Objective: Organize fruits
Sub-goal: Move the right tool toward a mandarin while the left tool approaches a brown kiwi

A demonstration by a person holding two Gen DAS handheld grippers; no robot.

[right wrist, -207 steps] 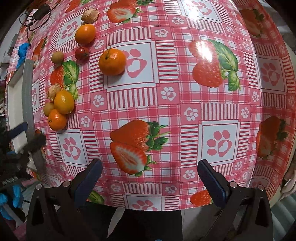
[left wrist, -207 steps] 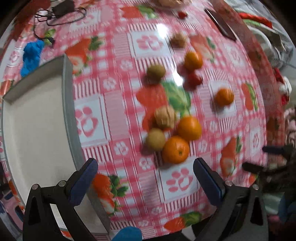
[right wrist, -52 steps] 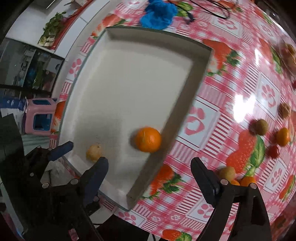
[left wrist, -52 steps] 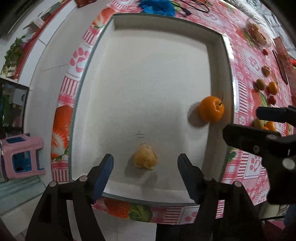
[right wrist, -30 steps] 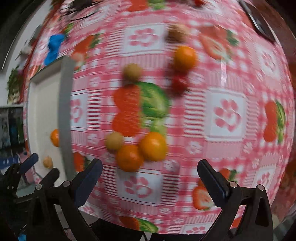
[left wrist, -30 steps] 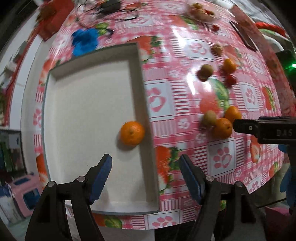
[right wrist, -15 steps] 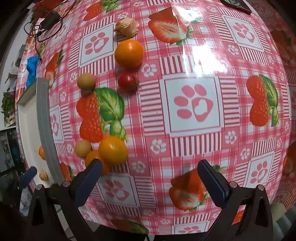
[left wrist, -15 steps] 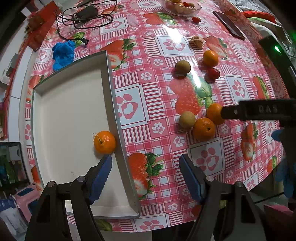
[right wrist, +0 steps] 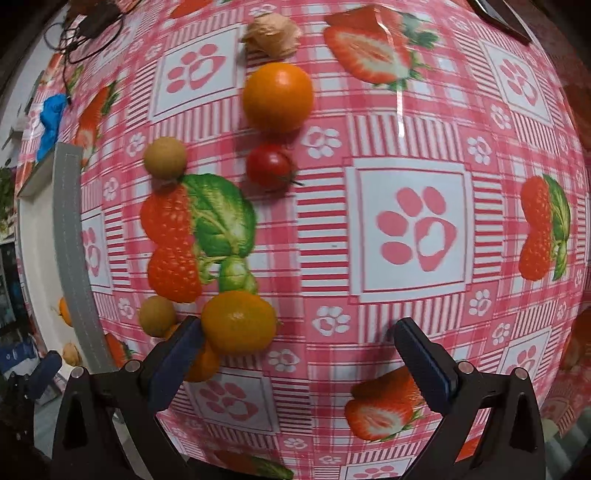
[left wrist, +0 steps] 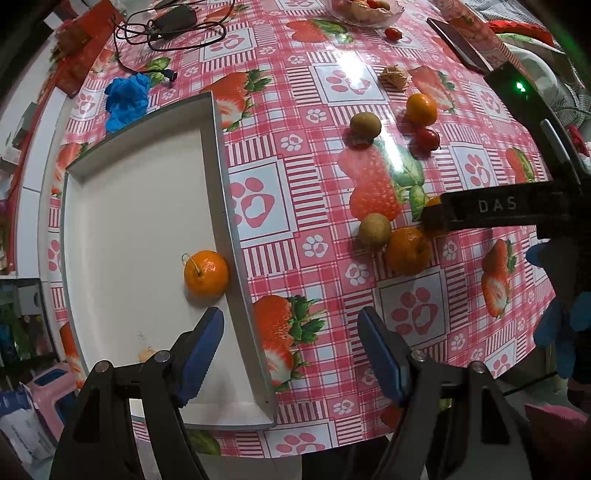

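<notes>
A white tray lies at the left and holds an orange and a half-hidden walnut. My left gripper hangs open and empty, astride the tray's right wall. On the cloth lie two oranges and a round brown fruit. My right gripper is open above them, its left finger right beside the upper orange, the pads not pressing on it. Farther off lie another orange, a cherry tomato, a brown fruit and a walnut.
A glass bowl of fruit, a loose tomato and a dark phone lie at the far side. A blue cloth and a charger cable lie beyond the tray. The table edge runs just under both grippers.
The right gripper has drawn nearer to the pair of oranges, which now sit by its left finger. The left gripper has hardly moved over the last half second.
</notes>
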